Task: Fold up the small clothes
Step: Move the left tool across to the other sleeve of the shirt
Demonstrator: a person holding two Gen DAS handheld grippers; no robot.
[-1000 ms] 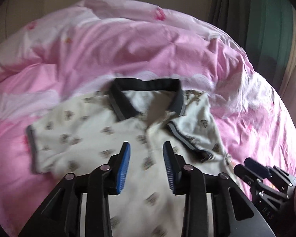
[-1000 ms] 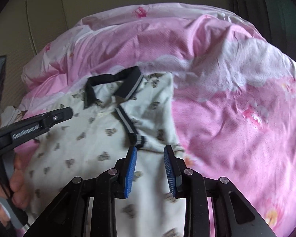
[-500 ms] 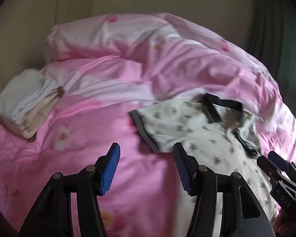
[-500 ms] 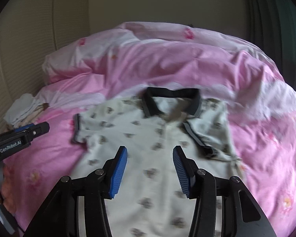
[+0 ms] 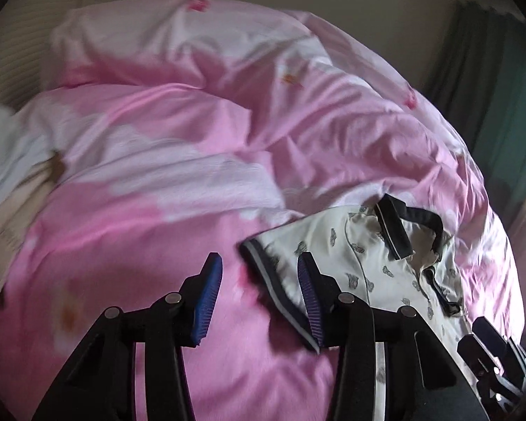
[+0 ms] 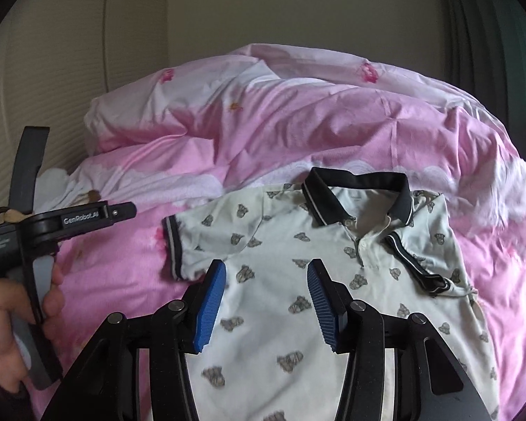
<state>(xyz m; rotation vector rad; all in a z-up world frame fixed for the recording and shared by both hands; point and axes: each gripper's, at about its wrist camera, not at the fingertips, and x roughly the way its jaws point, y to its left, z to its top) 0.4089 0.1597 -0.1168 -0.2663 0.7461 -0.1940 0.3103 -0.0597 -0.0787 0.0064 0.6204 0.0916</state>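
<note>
Polo shirt [image 6: 298, 280], cream with small dark prints, lies face up and nearly flat on the pink duvet [image 6: 298, 129], collar away from the camera; judged from that, folding has barely begun. One sleeve [image 6: 417, 263], on the right of the right wrist view, is already turned in across the chest, its striped cuff near the placket. The other sleeve [image 5: 280, 280] is spread outward, so it, the body folds and the final tidy-up remain. A pile of pale cloth [image 5: 7, 175] sits well apart. The left gripper [image 5: 259, 291] is closing beside that sleeve's cuff, with only pink bedding between its blue pads. The right gripper [image 6: 266, 301] hangs over the chest, jaws apart, holding nothing.
</note>
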